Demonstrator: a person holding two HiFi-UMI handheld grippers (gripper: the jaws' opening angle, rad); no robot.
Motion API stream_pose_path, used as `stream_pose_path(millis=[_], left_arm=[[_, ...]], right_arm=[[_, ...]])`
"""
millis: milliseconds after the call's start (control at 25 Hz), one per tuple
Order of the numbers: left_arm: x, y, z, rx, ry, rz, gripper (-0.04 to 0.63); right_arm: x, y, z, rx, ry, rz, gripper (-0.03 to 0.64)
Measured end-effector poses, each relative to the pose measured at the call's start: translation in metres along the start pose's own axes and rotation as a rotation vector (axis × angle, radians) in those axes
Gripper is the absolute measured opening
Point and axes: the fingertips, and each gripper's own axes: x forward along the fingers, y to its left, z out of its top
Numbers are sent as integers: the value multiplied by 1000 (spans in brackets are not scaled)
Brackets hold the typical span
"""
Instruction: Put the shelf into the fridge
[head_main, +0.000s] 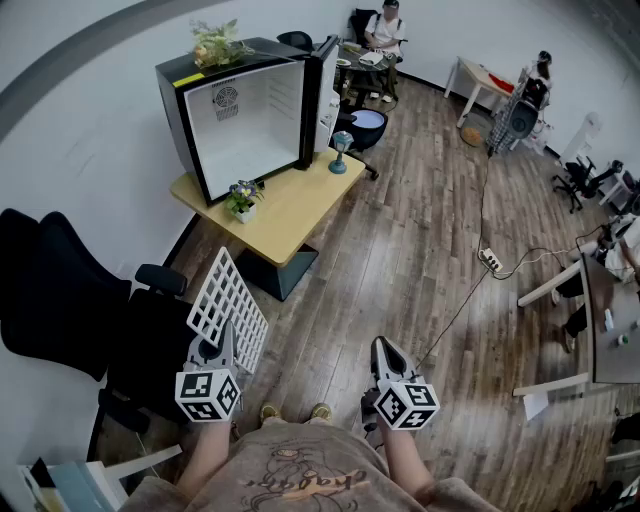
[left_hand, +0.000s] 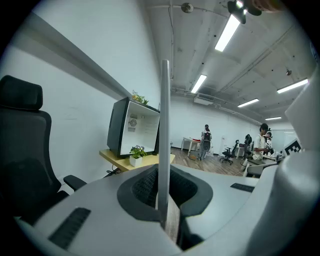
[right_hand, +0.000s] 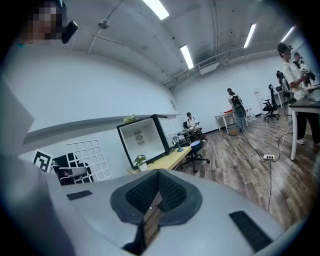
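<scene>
While left gripper (head_main: 225, 338) pinches it, shelf (head_main: 228, 305) is white square-celled grid | right gripper (head_main: 386, 350): jaws pressed together

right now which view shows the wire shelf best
Head view: the shelf shows almost its whole grid, held by the left gripper. The left gripper view sees it edge-on between its jaws; the right gripper view catches part of the grid at left.

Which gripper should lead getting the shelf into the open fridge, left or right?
Left. The left gripper is shut on the white grid shelf, and the open fridge sits ahead on that side. The right gripper is shut, empty and apart from the shelf.
</scene>
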Motion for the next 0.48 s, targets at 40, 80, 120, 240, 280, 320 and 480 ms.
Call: stream_pose_path(millis=[40,80,120,240,280,320,480], left_arm=[[2,0,0,-2,0,0,48],[4,0,1,-3,-1,0,48],[6,0,1,-4,-1,0,48],[10,-1,0,-4,-1,0,48],[11,-2,0,-3,-1,-1,48],[12,-2,0,-4,0,-1,48],[19,-5,3,-6,2,3,48]], right_arm=[[2,0,0,-1,1,1,-2],[4,0,1,-2,2,3,-2],[6,0,1,-2,2,5,-2],[10,0,0,-2,4,12,-2],[11,0,0,-1,5,14,0],[12,-1,-1,1,6,15,-2],[16,-4,4,34,0,25,-2]])
